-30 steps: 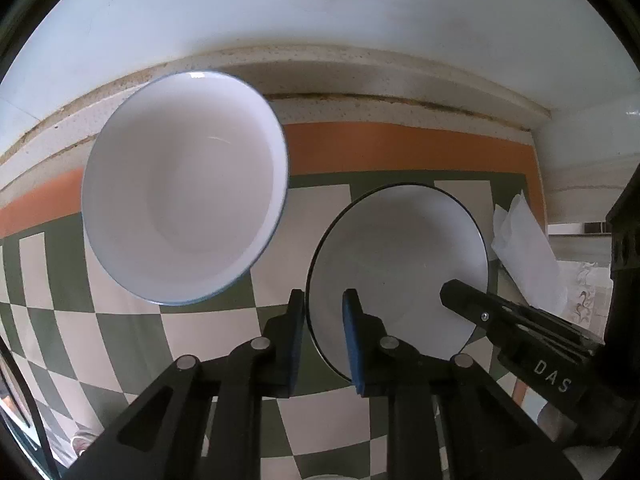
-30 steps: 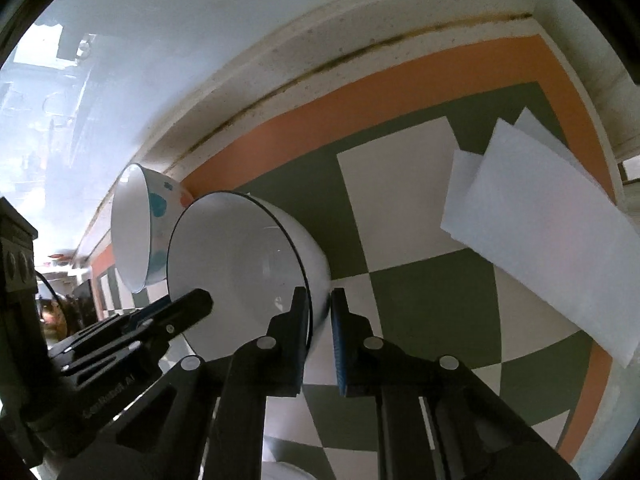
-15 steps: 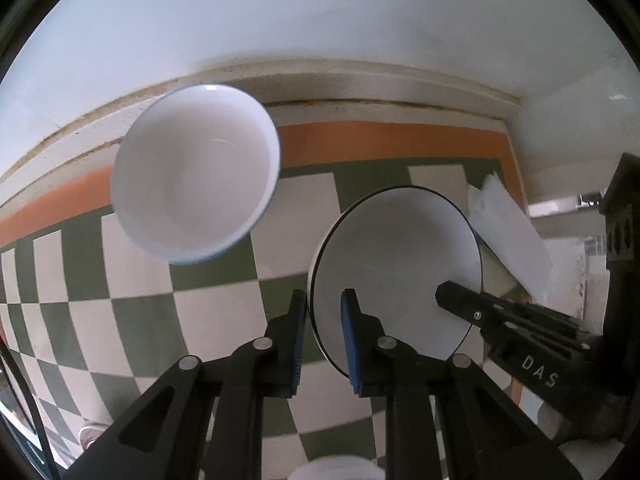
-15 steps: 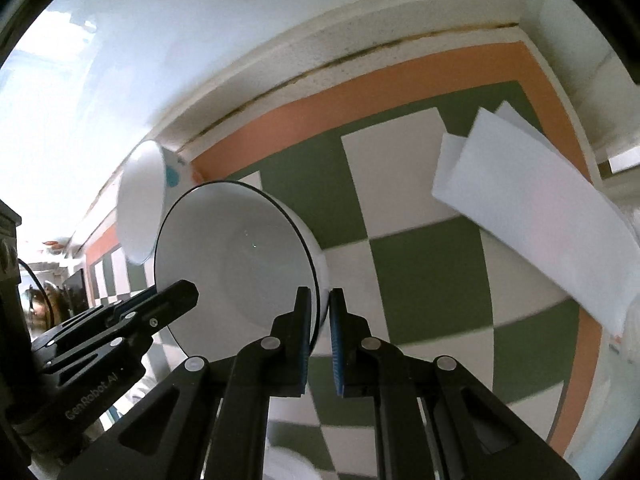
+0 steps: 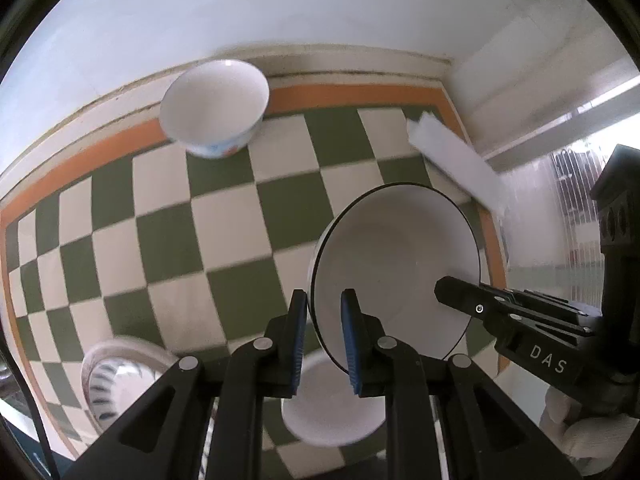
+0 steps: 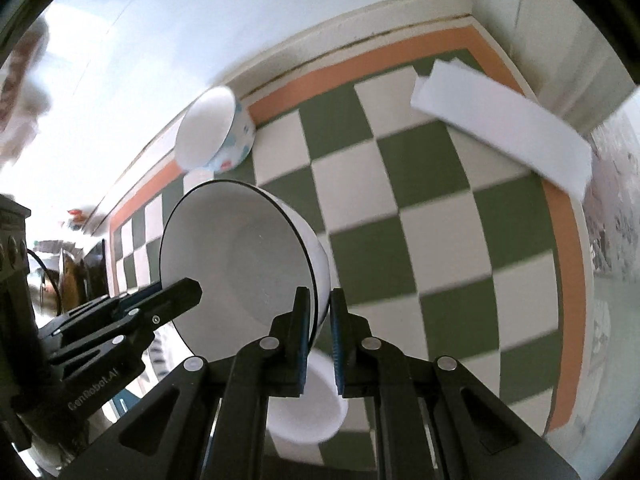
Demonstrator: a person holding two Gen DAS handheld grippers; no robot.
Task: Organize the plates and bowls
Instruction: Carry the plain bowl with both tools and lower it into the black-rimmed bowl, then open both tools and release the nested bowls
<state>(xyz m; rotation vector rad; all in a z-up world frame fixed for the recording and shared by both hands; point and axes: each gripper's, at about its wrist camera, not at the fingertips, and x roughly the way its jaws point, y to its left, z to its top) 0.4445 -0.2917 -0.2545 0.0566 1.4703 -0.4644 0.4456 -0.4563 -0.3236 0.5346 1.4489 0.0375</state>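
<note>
A white bowl with a thin black rim (image 5: 396, 264) (image 6: 240, 264) hangs in the air above the green-and-white checked tablecloth (image 5: 224, 220). My left gripper (image 5: 323, 312) is shut on its near rim. On the opposite rim my right gripper (image 6: 320, 308) is shut, and it shows as a black arm (image 5: 504, 316) in the left wrist view. The left gripper shows as a black arm (image 6: 132, 312) in the right wrist view. A white bowl with blue and red marks (image 5: 216, 112) (image 6: 212, 136) stands near the wall. A plain white bowl (image 5: 332, 412) (image 6: 308, 404) sits on the cloth right below the grippers.
A plate or bowl with dark blue stripes (image 5: 116, 380) lies at the lower left of the cloth. White folded paper (image 5: 452, 156) (image 6: 500, 128) lies at the cloth's right corner. A white wall and ledge run along the back, and a window frame stands at the right.
Both grippers have risen and pulled back with the black-rimmed bowl between them. The marked bowl now looks smaller and farther off. The plain white bowl and striped dish have come into view below.
</note>
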